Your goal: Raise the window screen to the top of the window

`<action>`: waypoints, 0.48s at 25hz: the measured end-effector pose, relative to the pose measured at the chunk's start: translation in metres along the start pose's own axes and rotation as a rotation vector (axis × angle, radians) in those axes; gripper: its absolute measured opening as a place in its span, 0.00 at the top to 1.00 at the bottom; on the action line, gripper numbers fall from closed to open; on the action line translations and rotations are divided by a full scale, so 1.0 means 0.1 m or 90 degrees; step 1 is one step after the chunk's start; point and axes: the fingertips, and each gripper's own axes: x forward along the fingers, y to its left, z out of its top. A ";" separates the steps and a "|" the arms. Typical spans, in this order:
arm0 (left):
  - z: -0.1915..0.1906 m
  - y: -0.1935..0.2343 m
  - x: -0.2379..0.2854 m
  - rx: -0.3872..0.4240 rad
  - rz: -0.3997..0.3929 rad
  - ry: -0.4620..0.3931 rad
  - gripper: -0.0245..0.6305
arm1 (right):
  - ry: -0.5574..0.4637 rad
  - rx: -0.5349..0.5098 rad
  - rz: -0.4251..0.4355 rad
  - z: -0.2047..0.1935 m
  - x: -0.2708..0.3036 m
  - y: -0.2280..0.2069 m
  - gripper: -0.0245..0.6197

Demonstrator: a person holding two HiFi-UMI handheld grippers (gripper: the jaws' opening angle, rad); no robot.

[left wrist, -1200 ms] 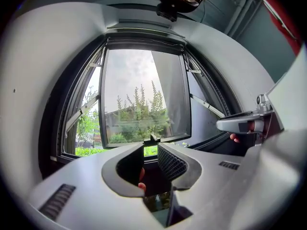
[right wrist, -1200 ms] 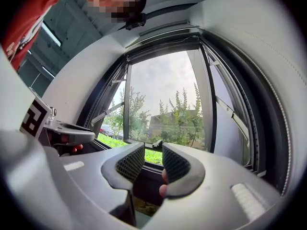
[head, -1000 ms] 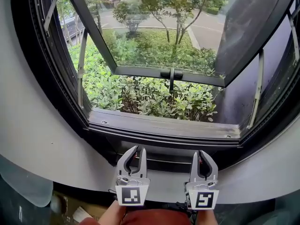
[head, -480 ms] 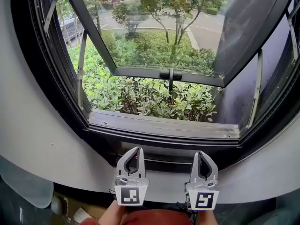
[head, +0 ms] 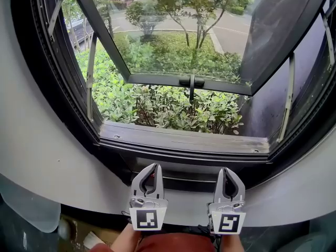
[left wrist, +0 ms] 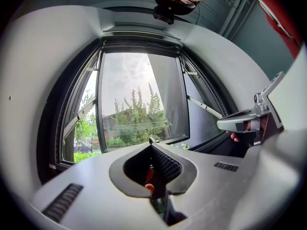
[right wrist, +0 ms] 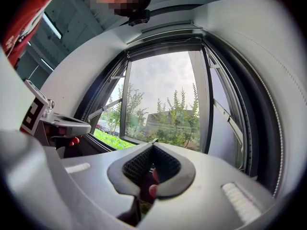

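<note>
- Head view: the left gripper (head: 154, 167) and the right gripper (head: 229, 170) sit side by side, apart from each other, just below the window frame (head: 184, 143). Both point toward the frame.
- Each gripper carries its marker cube (head: 148, 218) at the near end, with a hand (head: 126, 240) behind it.
- Left gripper view: the left gripper's jaws are pressed together tip to tip, and nothing shows between them.
- Right gripper view: the right gripper's jaws are likewise closed tip to tip on nothing visible.
- The window screen (head: 186, 175) shows only as a dark rail low at the foot of the frame, inside the sill. It lies between the two gripper tips and just ahead of them. Whether either tip touches it cannot be told.
- The sash (head: 189, 81) is swung outward above green shrubs (head: 168, 109).
</note>
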 end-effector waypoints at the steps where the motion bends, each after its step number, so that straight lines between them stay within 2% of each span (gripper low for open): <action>1: 0.00 0.00 0.00 0.001 -0.001 0.002 0.95 | 0.001 0.000 0.000 0.00 0.00 0.00 0.95; 12: -0.03 -0.02 0.01 -0.007 -0.001 0.007 0.96 | 0.004 -0.008 -0.001 -0.01 0.03 0.01 0.95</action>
